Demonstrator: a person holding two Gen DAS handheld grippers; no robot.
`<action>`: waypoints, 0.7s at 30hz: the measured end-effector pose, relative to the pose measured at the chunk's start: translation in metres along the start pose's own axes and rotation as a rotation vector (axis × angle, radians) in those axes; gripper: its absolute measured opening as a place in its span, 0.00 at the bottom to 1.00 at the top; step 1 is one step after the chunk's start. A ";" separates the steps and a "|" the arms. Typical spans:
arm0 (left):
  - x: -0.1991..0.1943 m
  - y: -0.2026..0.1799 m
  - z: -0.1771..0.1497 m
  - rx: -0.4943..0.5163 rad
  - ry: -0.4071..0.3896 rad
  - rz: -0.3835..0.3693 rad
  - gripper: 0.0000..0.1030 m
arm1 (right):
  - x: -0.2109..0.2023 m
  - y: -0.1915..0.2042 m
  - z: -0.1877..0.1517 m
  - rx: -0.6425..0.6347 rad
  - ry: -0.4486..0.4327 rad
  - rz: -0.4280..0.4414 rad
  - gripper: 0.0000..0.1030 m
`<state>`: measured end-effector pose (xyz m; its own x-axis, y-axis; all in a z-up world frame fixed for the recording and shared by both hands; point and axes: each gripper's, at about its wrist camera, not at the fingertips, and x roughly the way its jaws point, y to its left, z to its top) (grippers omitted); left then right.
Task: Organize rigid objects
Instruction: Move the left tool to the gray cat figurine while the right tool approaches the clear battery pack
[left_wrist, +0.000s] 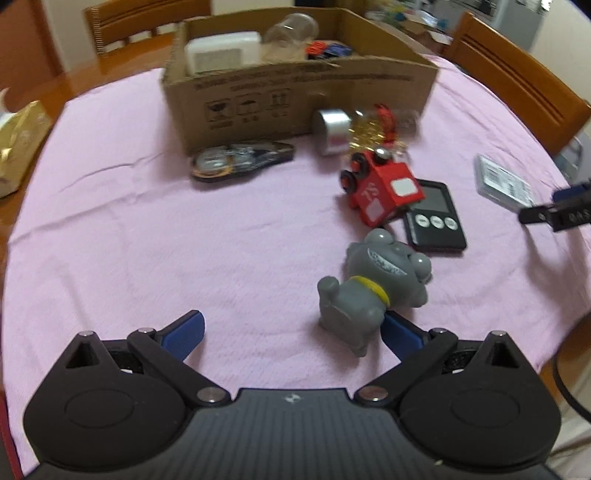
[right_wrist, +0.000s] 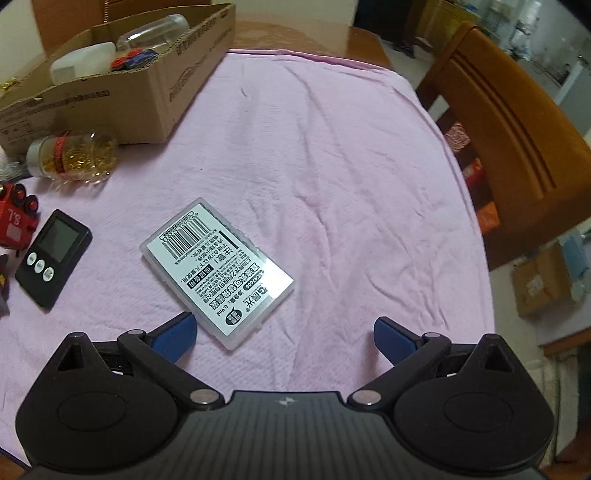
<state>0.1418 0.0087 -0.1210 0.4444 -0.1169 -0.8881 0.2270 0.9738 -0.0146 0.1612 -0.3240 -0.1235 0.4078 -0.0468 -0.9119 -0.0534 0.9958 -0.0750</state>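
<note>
A grey toy figure with a yellow collar lies on the pink cloth just ahead of my open left gripper, its legs touching or just in front of the right finger. Beyond it lie a red toy train, a black timer, a jar of gold pieces and a blister pack. A cardboard box at the back holds a white container, a clear jar and small toys. My right gripper is open, with a clear labelled case lying just ahead of its left finger.
The pink cloth covers a round wooden table. Wooden chairs stand at the right and back. A gold bag sits at the left edge. The right gripper's tip shows at the right of the left wrist view.
</note>
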 end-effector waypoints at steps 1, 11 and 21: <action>-0.003 -0.001 -0.001 -0.009 -0.013 0.027 0.99 | 0.001 -0.004 0.000 0.015 0.000 0.022 1.00; -0.020 -0.028 0.003 -0.125 0.023 0.037 0.99 | -0.002 -0.004 -0.003 -0.062 -0.015 0.068 1.00; -0.008 -0.042 0.004 -0.390 0.057 -0.011 0.98 | -0.016 0.020 -0.009 -0.200 0.000 0.188 1.00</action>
<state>0.1322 -0.0316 -0.1112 0.3926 -0.1270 -0.9109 -0.1199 0.9749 -0.1876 0.1449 -0.3039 -0.1142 0.3734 0.1375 -0.9174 -0.3073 0.9514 0.0175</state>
